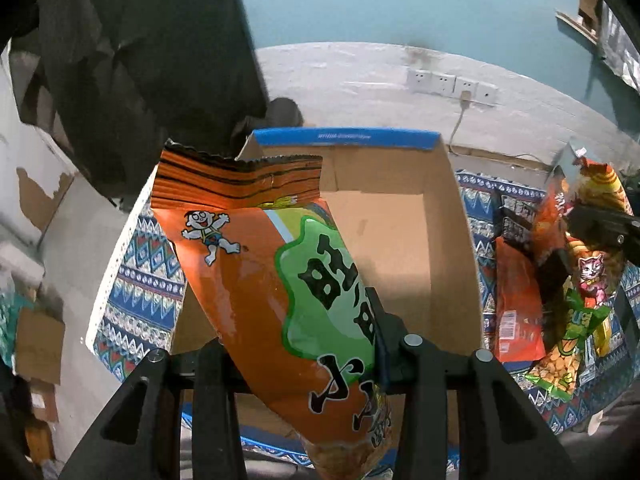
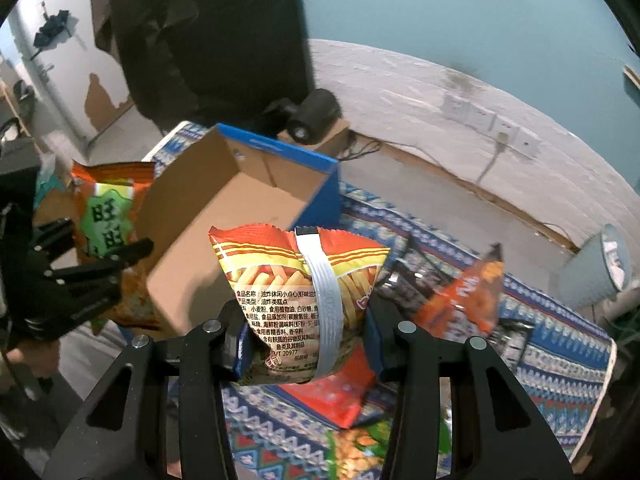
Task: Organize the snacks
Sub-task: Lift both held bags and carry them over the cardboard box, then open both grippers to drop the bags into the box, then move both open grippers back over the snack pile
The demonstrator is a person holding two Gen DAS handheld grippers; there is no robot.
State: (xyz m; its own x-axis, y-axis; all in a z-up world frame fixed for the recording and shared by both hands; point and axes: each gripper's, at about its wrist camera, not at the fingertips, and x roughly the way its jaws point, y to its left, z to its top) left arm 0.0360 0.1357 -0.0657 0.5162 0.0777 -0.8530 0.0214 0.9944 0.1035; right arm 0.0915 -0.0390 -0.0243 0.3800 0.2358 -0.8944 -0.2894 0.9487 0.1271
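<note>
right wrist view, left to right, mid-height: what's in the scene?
Left hand-held gripper shut on the orange-green snack bag → open cardboard box → fries bag held in the right hand-held gripper → dark orange bag on the patterned cloth → pale bin.

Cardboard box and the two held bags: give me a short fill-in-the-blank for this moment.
1. The cardboard box holds ____ snack bags.
2. The left gripper grips an orange bag with a ____ label.
3. The right gripper grips a fries-picture bag bearing a white ____ down its middle.

Missing: no; green; strip
</note>
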